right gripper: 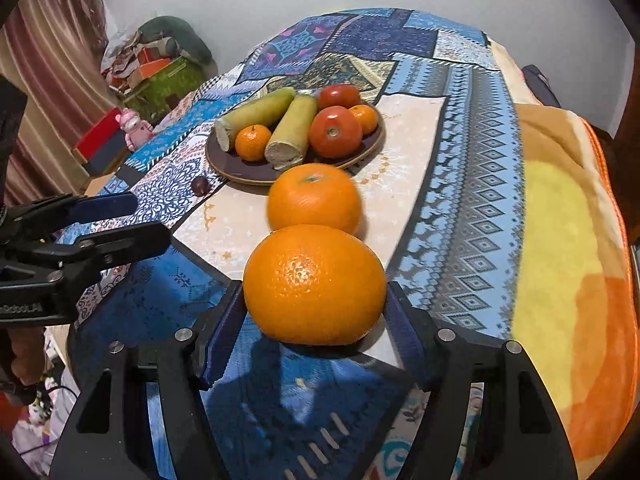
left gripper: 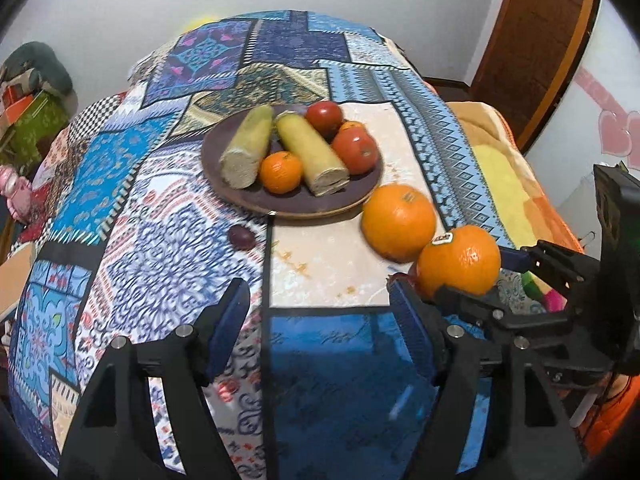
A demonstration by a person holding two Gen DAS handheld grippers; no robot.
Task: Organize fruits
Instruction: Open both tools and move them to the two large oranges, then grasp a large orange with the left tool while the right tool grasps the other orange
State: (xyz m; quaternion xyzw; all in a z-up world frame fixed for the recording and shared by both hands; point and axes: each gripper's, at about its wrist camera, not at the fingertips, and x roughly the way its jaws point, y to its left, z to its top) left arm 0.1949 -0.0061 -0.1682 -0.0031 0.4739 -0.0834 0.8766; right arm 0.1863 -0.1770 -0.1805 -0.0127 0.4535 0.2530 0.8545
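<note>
Gripping step: right gripper [right gripper: 316, 312] fingers pinching near orange [right gripper: 315, 284] on the bed, just short of second orange [right gripper: 314, 198]; left gripper [left gripper: 320, 312] spread, empty; next, probably lifting toward plate [right gripper: 240, 170]

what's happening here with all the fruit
A person is sorting fruit with two handheld claws. The right claw is closed around a large orange at the near end of the patchwork cloth. A second orange lies just beyond it, short of the brown plate, which already holds tomatoes, small tangerines and two yellow-green pieces. The left claw is open and empty.
</note>
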